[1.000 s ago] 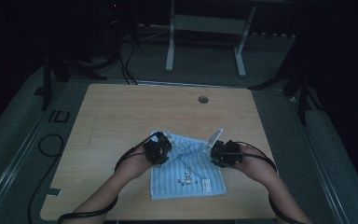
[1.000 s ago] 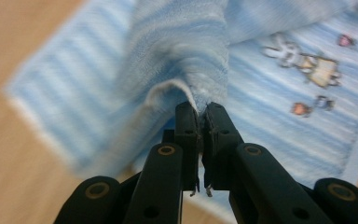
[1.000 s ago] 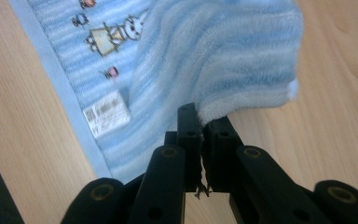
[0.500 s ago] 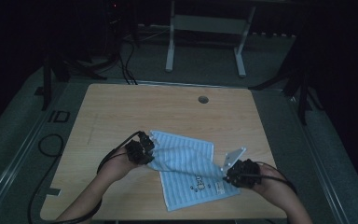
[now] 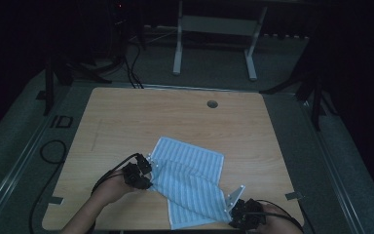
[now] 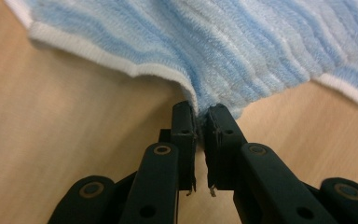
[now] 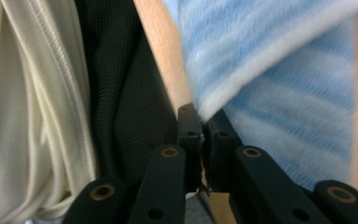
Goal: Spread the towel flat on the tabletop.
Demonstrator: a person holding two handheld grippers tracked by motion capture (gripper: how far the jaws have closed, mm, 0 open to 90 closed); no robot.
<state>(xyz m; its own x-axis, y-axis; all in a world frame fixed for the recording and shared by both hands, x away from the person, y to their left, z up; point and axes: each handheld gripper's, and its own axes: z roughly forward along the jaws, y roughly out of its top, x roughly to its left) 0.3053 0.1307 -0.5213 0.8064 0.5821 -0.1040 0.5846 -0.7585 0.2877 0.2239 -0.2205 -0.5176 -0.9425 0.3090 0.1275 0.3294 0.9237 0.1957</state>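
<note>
A light blue striped towel (image 5: 190, 175) with white hems lies on the wooden table (image 5: 175, 117), stretched on a slant between my two grippers. My left gripper (image 5: 146, 171) is at the towel's left edge. Its jaws (image 6: 201, 114) are shut on a fold of the towel's hem (image 6: 242, 51), just above the tabletop. At the table's near right edge, my right gripper (image 5: 236, 208) pinches the towel's corner (image 7: 284, 107). The right gripper's jaws (image 7: 203, 119) have just been easing open a little, with the cloth still between them.
A round cable hole (image 5: 212, 104) sits in the far part of the table. A white desk frame (image 5: 214, 29) stands beyond it, and a cable loops on the floor (image 5: 53, 151) at the left. The person's cream garment (image 7: 28, 116) hangs close behind the right gripper.
Both hands have drawn apart and lower: the left went left, the right went toward the near right edge. The towel, bunched between them before, is now pulled out on a slant.
</note>
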